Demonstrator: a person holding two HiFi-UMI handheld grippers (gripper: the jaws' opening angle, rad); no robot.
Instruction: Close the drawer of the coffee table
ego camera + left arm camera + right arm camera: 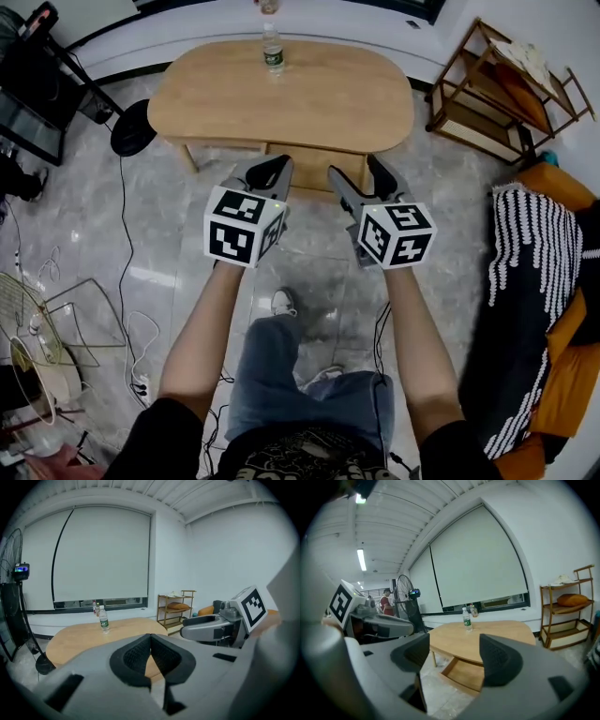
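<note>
Over at the left, a floor fan (23,319) is lying by a tangle of cables on the tiled floor. The person is standing in the middle of the room with both arms stretched forward. The left gripper (278,165) is pointing toward the low wooden desk (216,103). Its fingers (136,656) are pressing together, with nothing between them. A water bottle (272,52) is standing upright near the desk's far edge. The drawer (314,167) is sticking out, open, from under the middle of the desk's near edge. Both grippers are hanging in front of it, and neither is touching it. The right gripper (354,169) is being held just beside the left one, at about the same height. Its fingers (499,660) are standing well apart and holding nothing; the desk and the floor are showing through the gap. Farther right, a wooden shelf rack (497,84) is standing against the wall. An orange sofa (562,375) is carrying a black-and-white throw (525,281).
</note>
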